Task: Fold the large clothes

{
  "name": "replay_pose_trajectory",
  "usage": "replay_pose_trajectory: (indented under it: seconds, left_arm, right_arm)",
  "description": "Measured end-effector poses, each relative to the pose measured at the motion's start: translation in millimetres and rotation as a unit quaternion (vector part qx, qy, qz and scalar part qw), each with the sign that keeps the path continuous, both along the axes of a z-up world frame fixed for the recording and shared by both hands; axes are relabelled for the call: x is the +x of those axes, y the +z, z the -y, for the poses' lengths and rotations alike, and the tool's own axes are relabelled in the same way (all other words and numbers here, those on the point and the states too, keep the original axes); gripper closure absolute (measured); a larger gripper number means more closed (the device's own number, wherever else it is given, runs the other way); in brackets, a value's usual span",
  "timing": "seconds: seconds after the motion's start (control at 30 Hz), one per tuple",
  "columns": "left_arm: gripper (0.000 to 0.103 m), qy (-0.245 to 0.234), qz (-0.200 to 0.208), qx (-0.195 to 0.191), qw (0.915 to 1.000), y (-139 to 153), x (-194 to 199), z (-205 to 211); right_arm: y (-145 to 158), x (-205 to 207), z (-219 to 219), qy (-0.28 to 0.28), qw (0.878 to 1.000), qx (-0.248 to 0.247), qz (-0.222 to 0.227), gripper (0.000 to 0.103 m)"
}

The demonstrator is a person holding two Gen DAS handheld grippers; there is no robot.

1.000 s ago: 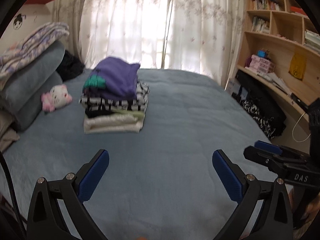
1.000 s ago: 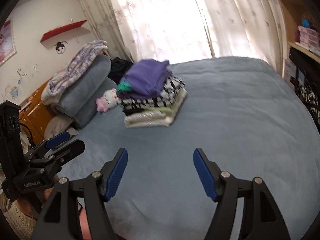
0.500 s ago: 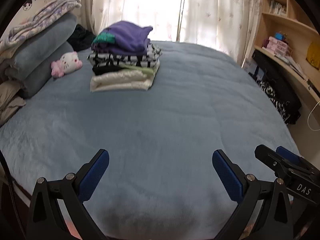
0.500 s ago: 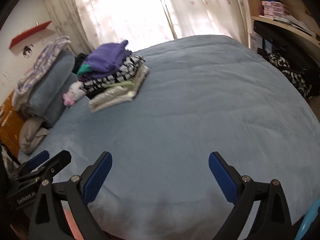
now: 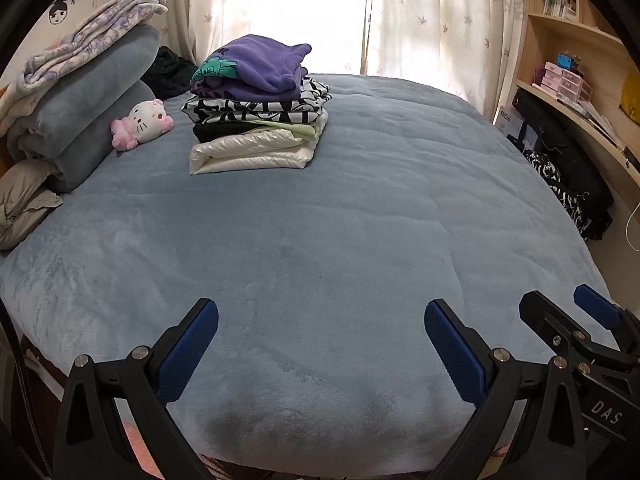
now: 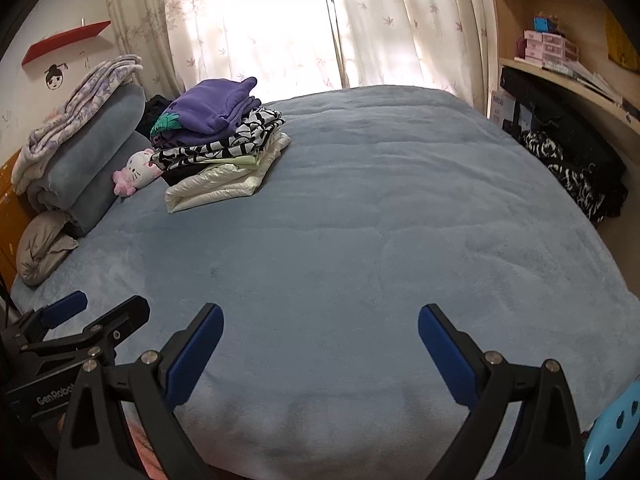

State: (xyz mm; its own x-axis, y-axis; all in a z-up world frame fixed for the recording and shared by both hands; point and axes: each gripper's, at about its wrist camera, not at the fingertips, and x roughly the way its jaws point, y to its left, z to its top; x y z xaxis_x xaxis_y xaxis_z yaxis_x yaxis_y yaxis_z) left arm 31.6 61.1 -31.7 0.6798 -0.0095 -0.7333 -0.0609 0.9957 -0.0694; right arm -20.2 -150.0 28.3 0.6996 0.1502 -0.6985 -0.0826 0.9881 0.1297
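Left gripper point(image 5: 321, 344) angled down over the near edge of the bed point(image 5: 340, 240), jaws spread wide, nothing between them. Right gripper point(image 6: 319, 346) same pose, tilted down, jaws also spread wide and empty; it sits just beside the left one, each showing at the edge of the other's view. Fingers are black, angular frames with bolts, with flat blue textured pads point(image 5: 188, 348) on the inner faces. Bed cover is blue-grey plush, soft, lightly rumpled, bare under both grippers.

Stack of folded clothes point(image 5: 256, 108) sits at the far left of the bed, well apart from both grippers: purple fleece top with a teal print on top, black-and-white patterned piece under it, a pale green layer and a dark one, shiny cream puffy item at the bottom. Stack is roughly squared, top piece lumpy. Small pink-and-white plush toy point(image 5: 142, 122) just left of it, near rolled blue-grey blankets point(image 5: 92, 96). Sheer leaf-print curtains point(image 5: 420, 16) behind.
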Motion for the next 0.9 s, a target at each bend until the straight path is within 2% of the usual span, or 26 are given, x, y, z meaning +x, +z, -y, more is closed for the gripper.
replay_pose_trajectory:
  seconds: [0.9]
  left_arm:
    - [0.001, 0.011, -0.008, 0.012, 0.9998, 3.1, -3.6, 8.3]
  right_arm:
    - [-1.0, -5.9, 6.4, -0.015, 1.000, 0.008, -0.002, 0.005]
